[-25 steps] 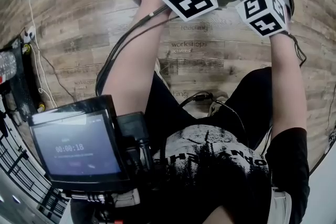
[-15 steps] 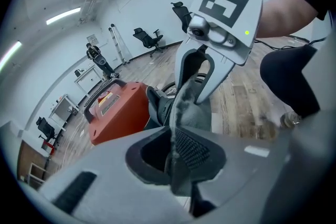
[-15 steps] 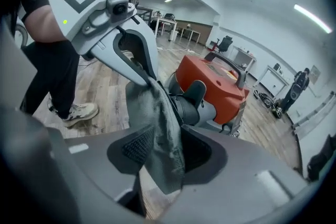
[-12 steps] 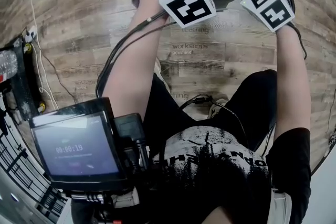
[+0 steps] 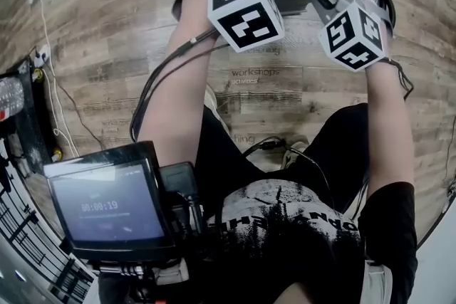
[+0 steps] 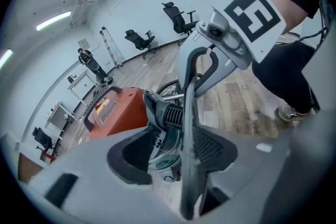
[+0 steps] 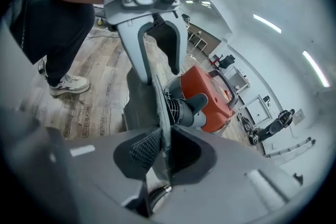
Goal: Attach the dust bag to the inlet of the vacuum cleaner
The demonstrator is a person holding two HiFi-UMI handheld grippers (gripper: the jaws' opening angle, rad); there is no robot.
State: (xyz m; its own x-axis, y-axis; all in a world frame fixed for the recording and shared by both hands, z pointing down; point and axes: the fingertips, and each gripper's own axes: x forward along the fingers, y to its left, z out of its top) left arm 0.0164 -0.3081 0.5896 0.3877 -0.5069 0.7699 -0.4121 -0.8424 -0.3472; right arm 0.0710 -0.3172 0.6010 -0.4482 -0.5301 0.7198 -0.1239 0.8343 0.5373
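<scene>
A grey felt dust bag (image 6: 188, 128) hangs edge-on between my two grippers, just in front of the orange vacuum cleaner (image 6: 113, 113) and its black ribbed inlet (image 6: 171, 115). My left gripper (image 6: 176, 157) is opening wide. The bag's edge lies between its jaws against the right pad (image 6: 212, 147), clear of the left one. My right gripper (image 7: 163, 152) is closing, with its pads pinching the bag's edge (image 7: 159, 107). The vacuum (image 7: 210, 94) and inlet (image 7: 181, 108) lie right beyond it. In the head view both marker cubes (image 5: 246, 7) hide the jaws.
A monitor (image 5: 107, 206) rides on the person's chest rig. Cables (image 5: 153, 78) trail over the wooden floor and a power strip (image 5: 39, 52) lies at the left. The person's shoe (image 7: 68, 83) stands near the bag. Office chairs (image 6: 178, 16) are far off.
In the head view both marker cubes have rolled a little and sit slightly lower in the picture. The vacuum's red top now shows at the top edge.
</scene>
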